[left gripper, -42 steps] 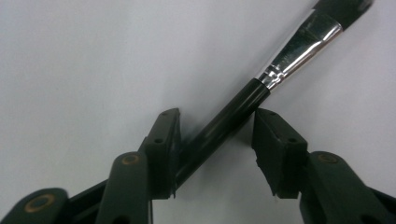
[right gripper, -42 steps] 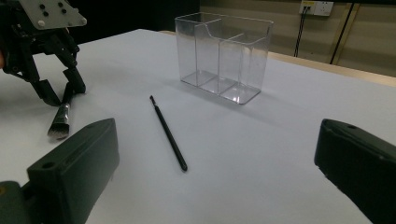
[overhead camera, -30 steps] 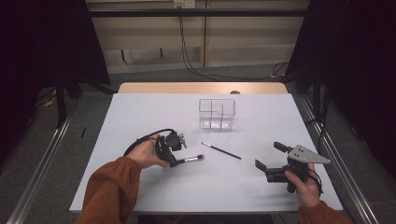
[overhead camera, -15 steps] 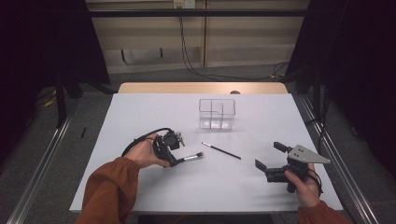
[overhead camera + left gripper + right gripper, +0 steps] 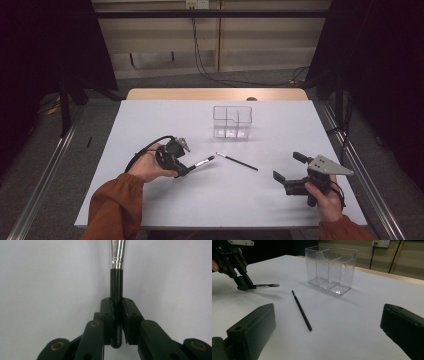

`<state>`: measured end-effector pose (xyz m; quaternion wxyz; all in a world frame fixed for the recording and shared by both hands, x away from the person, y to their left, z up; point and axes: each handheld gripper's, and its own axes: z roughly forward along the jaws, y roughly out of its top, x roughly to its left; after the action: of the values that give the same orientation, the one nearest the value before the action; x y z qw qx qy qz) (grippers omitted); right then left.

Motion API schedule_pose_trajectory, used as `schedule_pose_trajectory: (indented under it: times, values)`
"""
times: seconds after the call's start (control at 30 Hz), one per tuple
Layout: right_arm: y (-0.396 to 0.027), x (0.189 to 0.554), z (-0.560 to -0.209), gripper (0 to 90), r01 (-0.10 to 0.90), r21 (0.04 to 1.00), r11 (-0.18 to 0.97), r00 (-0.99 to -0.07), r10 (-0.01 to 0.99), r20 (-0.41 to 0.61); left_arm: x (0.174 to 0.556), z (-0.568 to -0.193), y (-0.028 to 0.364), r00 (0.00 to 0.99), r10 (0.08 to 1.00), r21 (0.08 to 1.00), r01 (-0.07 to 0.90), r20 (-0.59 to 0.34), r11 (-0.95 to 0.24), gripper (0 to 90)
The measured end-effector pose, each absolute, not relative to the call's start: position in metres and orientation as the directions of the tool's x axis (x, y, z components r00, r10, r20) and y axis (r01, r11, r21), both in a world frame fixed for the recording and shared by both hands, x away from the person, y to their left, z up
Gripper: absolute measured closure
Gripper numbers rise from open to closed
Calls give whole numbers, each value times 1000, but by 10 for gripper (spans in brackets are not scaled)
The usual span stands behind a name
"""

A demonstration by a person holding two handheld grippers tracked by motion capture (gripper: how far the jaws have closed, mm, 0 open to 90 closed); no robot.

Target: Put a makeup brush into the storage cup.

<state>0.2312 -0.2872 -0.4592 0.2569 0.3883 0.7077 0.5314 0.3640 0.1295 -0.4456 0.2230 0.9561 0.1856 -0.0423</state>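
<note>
The left gripper (image 5: 186,170) clamps a makeup brush (image 5: 116,277), bristles cut off at twelve o'clock. The right gripper (image 5: 290,167) stands released; its pads are cropped.

A lab-like recording booth: black curtains (image 5: 380,75) flank a white desk (image 5: 150,120), with wall sockets (image 5: 197,4), trailing cables (image 5: 210,60) and floor rails (image 5: 45,185).

On the table (image 5: 150,125), the thin brush (image 5: 237,162) lies before the organizer (image 5: 232,121), seemingly apart.
</note>
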Motion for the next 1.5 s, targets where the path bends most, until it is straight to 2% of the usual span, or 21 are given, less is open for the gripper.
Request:
schedule_pose_trajectory:
  times: [0.3, 0.4, 0.43, 0.87, 1.13, 1.5]
  values:
    - [-287, 231, -459, 0, 276, 952, 134, -568, 822, 49, 355, -436, 133, 933, 334, 484, 358, -138, -799, 799]
    - [-287, 231, -459, 0, 276, 952, 134, -568, 822, 49, 353, -436, 136, 924, 353, 532, 375, -149, -759, 799]
    - [-287, 231, -459, 0, 276, 952, 134, -568, 822, 49, 352, -435, 137, 922, 367, 526, 375, -124, -763, 799]
    - [-286, 232, -459, 0, 278, 951, 136, -568, 822, 48, 347, -436, 153, 875, 470, 645, 428, -119, -633, 798]
    - [-287, 232, -460, 0, 277, 951, 136, -566, 823, 47, 343, -436, 165, 861, 476, 780, 420, -180, -464, 798]
    - [-286, 231, -459, 0, 274, 952, 135, -571, 820, 48, 335, -441, 167, 849, 490, 828, 412, -197, -381, 798]
